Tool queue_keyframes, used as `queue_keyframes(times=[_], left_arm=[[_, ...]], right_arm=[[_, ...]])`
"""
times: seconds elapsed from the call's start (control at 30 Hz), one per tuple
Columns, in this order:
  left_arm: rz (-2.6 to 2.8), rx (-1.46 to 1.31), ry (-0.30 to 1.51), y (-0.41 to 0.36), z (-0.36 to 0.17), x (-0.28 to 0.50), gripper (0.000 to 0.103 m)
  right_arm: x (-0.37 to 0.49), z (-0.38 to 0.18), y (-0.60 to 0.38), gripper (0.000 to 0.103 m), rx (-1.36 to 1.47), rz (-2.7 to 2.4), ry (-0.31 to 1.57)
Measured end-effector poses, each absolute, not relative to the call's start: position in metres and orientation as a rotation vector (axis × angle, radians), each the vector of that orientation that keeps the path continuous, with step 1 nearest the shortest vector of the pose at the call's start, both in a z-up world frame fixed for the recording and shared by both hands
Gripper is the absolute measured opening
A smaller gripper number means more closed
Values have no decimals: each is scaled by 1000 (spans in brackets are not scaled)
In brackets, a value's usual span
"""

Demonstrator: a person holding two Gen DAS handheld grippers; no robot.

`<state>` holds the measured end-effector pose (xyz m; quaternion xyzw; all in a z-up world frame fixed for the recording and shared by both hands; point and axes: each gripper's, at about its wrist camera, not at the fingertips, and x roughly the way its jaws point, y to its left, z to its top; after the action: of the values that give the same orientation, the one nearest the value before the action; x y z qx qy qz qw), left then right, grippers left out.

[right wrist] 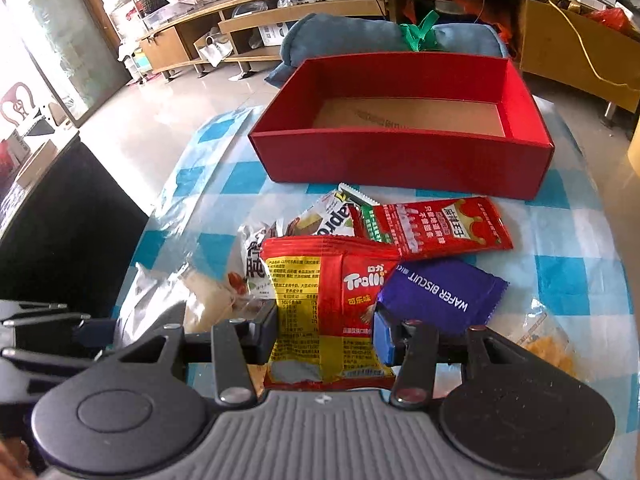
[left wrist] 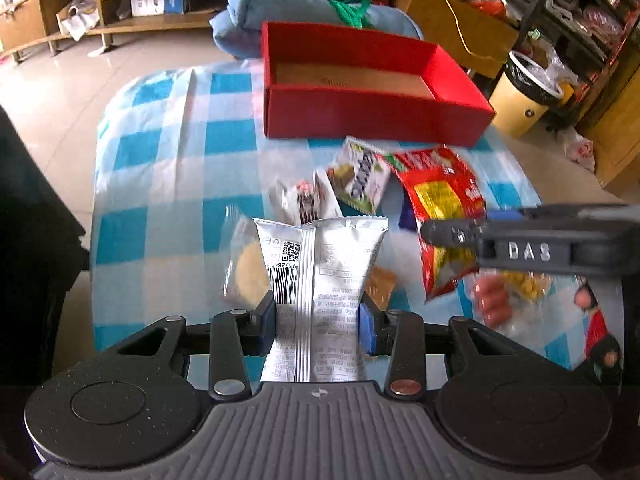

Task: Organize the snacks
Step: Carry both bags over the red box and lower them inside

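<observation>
My left gripper (left wrist: 318, 320) is shut on a silver snack packet (left wrist: 320, 264), printed back up, held above the table. My right gripper (right wrist: 326, 332) is shut on a red and yellow Trolli packet (right wrist: 324, 300); in the left wrist view that Trolli packet (left wrist: 440, 208) hangs from the right gripper (left wrist: 448, 236) at the right. An open red box (right wrist: 404, 160) with a bare cardboard floor stands behind the snack pile; the same red box (left wrist: 360, 116) shows in the left wrist view. Several loose snacks lie in front of it: a purple wafer biscuit packet (right wrist: 440, 296), a red sachet (right wrist: 440, 224), a green-and-white packet (left wrist: 360, 180).
A blue and white checked cloth (left wrist: 180, 152) covers the table. A rolled blue blanket (right wrist: 360, 36) lies behind the box. A bin with a black liner (left wrist: 524, 92) stands on the floor at the right. Wooden shelving lines the back wall.
</observation>
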<state>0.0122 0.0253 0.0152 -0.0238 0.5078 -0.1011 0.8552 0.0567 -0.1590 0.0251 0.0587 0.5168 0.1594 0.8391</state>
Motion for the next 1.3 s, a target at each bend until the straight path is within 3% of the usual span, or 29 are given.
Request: queue_keyframes(times=[1.3], left_arm=[[-166,44,939,-15,38,146,48]], right_arm=[[155,55,-187,46,125,227,987]])
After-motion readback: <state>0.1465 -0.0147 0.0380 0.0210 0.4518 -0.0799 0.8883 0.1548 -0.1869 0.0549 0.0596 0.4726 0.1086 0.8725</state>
